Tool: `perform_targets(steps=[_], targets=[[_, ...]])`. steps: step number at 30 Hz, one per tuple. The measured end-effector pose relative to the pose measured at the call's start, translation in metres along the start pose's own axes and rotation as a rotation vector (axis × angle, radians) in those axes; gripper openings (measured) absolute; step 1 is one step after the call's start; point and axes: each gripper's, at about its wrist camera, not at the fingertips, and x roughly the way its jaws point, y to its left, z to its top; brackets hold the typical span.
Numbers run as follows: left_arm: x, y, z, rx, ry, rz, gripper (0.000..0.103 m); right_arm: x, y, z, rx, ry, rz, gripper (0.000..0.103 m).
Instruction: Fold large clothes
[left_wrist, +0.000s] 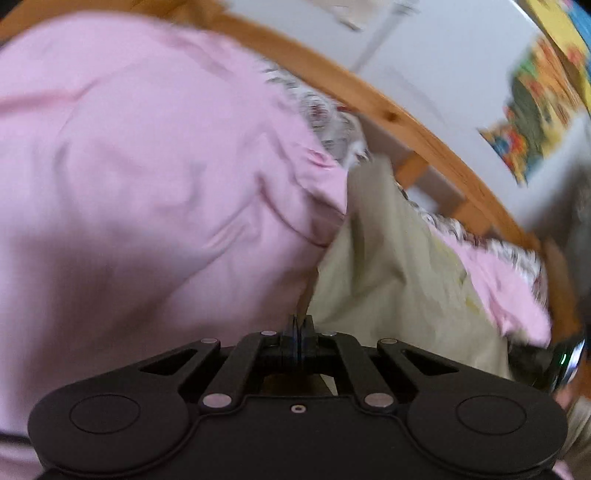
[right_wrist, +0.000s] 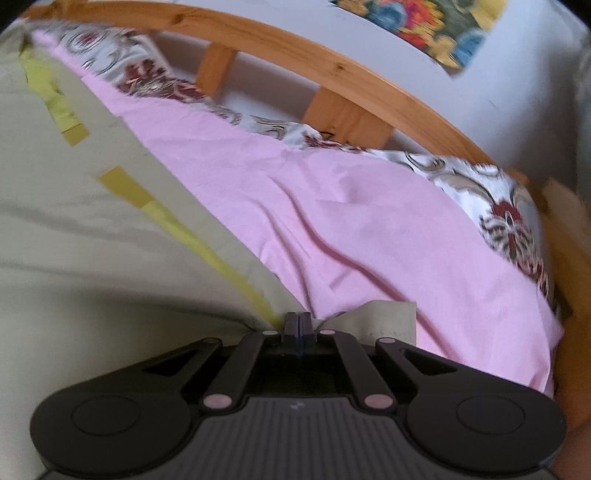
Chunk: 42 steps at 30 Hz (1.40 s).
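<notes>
A: The right gripper has its jaws pinched on a corner of the pale green garment, which lies on the pink sheet over the bed.

B: The left gripper is closed too, seemingly on the garment's edge. Next, probably, carry the fold across; room narrows toward the wooden bed rail.

Pale green garment with yellow stripes, pink sheet, floral pillow

black linkage grippers, silver rivets
</notes>
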Motion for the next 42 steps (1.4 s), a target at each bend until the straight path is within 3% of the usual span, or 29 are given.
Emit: perform_targets(steps=[1,5,7,8,9,12,15,19,22,24,26,27,28,33,38,40,42], targets=[[-0.005,0.002,-0.002,-0.008,-0.013,-0.018,0.0,-0.001,-0.002,0.002,0.016,0.013,-0.001,0.0],[-0.018,-0.019,-0.005,0.137,-0.022,-0.027,0.0,-0.017,-0.003,0.012,0.01,0.03,-0.003,0.002],[-0.015,-0.021,-0.002,0.138,0.0,-0.022,0.0,-0.035,-0.002,0.021,0.004,-0.013,0.042,0.03],[-0.011,-0.021,-0.001,0.144,0.008,-0.014,0.0,-0.044,-0.002,0.026,0.017,-0.045,0.071,0.057],[-0.008,-0.022,-0.002,0.152,0.014,-0.004,0.0,-0.051,-0.002,0.03,0.035,-0.081,0.133,0.072],[-0.002,-0.022,-0.001,0.158,0.022,0.003,0.0,-0.053,0.011,0.051,0.045,-0.091,0.384,0.079],[0.002,-0.021,0.004,0.158,0.024,-0.004,0.0,-0.036,0.039,0.071,-0.011,-0.063,0.552,0.088],[0.002,-0.021,0.007,0.16,0.018,-0.015,0.0,-0.006,0.078,0.091,-0.16,0.02,0.548,0.092],[0.0,-0.021,0.006,0.162,0.015,-0.024,0.0,0.008,0.079,0.095,-0.203,0.097,0.603,0.092],[-0.002,-0.021,0.006,0.158,0.014,-0.029,0.0,0.01,0.074,0.091,-0.2,0.128,0.63,0.089],[-0.002,-0.02,0.006,0.149,0.011,-0.033,0.0,0.007,0.069,0.082,-0.189,0.119,0.584,0.066],[-0.003,-0.021,0.007,0.146,0.009,-0.036,0.0,0.003,0.068,0.079,-0.183,0.11,0.522,0.027],[-0.004,-0.022,0.007,0.147,0.005,-0.04,0.0,-0.001,0.065,0.075,-0.162,0.104,0.477,0.007],[-0.026,-0.035,0.016,0.166,-0.065,-0.089,0.0,-0.052,0.079,0.06,-0.33,-0.058,0.27,0.001],[-0.05,-0.054,0.033,0.217,-0.104,-0.132,0.0,-0.093,0.039,0.081,-0.334,-0.208,0.08,0.0],[-0.044,-0.062,0.035,0.263,-0.082,-0.092,0.0,-0.1,0.03,0.092,-0.331,-0.243,0.048,0.0],[-0.026,-0.057,0.035,0.265,-0.029,-0.038,0.0,-0.09,0.029,0.1,-0.295,-0.209,0.052,0.001]])
